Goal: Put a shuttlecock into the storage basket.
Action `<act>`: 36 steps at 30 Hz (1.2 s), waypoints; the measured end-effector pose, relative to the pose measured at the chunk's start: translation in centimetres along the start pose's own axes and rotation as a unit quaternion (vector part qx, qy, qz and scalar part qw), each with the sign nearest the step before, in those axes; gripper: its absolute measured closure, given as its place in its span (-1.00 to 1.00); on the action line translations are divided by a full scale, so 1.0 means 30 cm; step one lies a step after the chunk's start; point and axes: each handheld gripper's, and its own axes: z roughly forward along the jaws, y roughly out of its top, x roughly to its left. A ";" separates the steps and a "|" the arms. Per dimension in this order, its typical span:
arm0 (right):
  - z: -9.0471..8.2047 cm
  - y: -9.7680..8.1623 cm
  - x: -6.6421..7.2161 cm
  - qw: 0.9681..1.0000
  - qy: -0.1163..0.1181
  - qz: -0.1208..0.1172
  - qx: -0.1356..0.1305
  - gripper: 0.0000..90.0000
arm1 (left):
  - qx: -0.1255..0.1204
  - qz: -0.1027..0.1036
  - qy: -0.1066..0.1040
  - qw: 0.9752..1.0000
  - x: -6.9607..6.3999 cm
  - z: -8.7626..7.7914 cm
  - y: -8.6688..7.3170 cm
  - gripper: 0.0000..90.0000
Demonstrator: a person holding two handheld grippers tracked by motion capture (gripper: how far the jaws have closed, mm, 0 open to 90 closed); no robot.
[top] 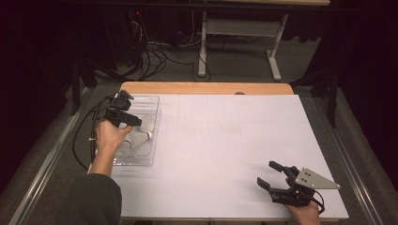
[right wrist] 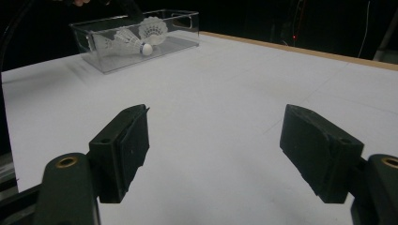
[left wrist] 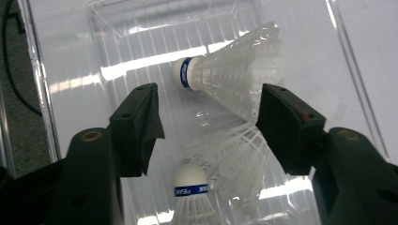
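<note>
Left claw (left wrist: 209, 112) is seen released, jaws spread wide w/ nothing pressed between the pads, hanging over the clear bin (left wrist: 61, 84). Two shuttles are lying in that bin beneath it: the upper shuttle (left wrist: 234, 70) is just ahead of the jaw tips, cork toward the claw's left pad side, skirt running toward the right pad; the lower shuttle (left wrist: 192, 197) is closer in, under the claw, cork toward the camera. Their skirts overlap or touch approx. midway, so they are not apart. In the high view the left claw (top: 123, 108) is shown above the bin (top: 155, 126) at the table's far-left, a shuttle (top: 141, 137) just beside the hand. Step in hand is judged to be the drop-off of a shuttle into the bin; to finish well, the claw should be lifted straight up w/ jaws kept wide, so no feather is snagged by a pad and no wall is knocked. If a re-grip were needed, the cork end should be taken, not the skirt, since feathers would likely crush. Right claw (right wrist: 213, 154) is likewise spread and holding nothing, resting well apart from the bin over bare table (right wrist: 225, 93); it is seen at near-right in the high view (top: 271, 176). Writing: a blue band round each cork carries white lettering, too blurred to be read; no brand can be made out.
</note>
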 end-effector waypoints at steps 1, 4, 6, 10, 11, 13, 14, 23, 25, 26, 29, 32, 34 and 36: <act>0.000 0.000 0.001 1.000 0.000 0.000 0.001 -0.45 | -0.002 0.002 0.002 1.000 -0.003 -0.001 -0.001 -0.26; 0.001 0.001 0.001 1.000 0.002 -0.001 0.001 -0.45 | -0.006 0.003 -0.007 1.000 -0.012 -0.003 -0.003 -0.31; 0.001 0.001 0.001 1.000 0.002 -0.001 0.001 -0.45 | -0.009 0.004 -0.012 1.000 -0.015 -0.005 -0.004 -0.34; 0.002 0.001 0.001 1.000 0.002 -0.002 0.002 -0.45 | -0.016 0.001 -0.021 1.000 -0.018 -0.008 -0.007 -0.35; 0.002 0.001 0.001 1.000 0.002 -0.002 0.002 -0.45 | -0.018 0.000 -0.022 1.000 -0.019 -0.009 -0.009 -0.35; 0.002 0.001 0.001 1.000 0.002 -0.002 0.002 -0.45 | -0.025 -0.002 -0.026 0.999 -0.018 -0.013 -0.013 -0.34; 0.002 0.001 0.001 1.000 0.002 -0.002 0.001 -0.45 | -0.028 -0.003 -0.028 0.999 -0.018 -0.014 -0.015 -0.33; 0.003 0.002 0.001 1.000 0.001 -0.002 0.001 -0.45 | -0.044 -0.002 -0.040 0.998 -0.022 -0.030 -0.027 -0.27; 0.003 0.002 0.000 1.000 0.002 -0.001 0.001 -0.45 | -0.053 -0.004 -0.045 0.998 -0.019 -0.036 -0.032 -0.26; 0.003 0.002 0.000 1.000 0.002 -0.001 0.001 -0.45 | -0.057 -0.007 -0.049 0.997 -0.017 -0.039 -0.035 -0.26; 0.002 0.002 0.000 1.000 0.002 -0.001 0.000 -0.45 | -0.070 -0.007 -0.048 0.996 -0.016 -0.047 -0.046 -0.25; 0.002 0.002 0.000 1.000 0.003 0.000 0.000 -0.45 | -0.086 -0.012 -0.058 0.995 -0.013 -0.055 -0.057 -0.21; 0.002 0.003 0.000 1.000 0.003 -0.001 0.000 -0.45 | -0.095 -0.015 -0.062 0.993 -0.009 -0.057 -0.065 -0.19; 0.002 0.003 0.000 1.000 0.003 -0.002 -0.001 -0.45 | -0.104 -0.020 -0.067 0.992 -0.005 -0.056 -0.075 -0.18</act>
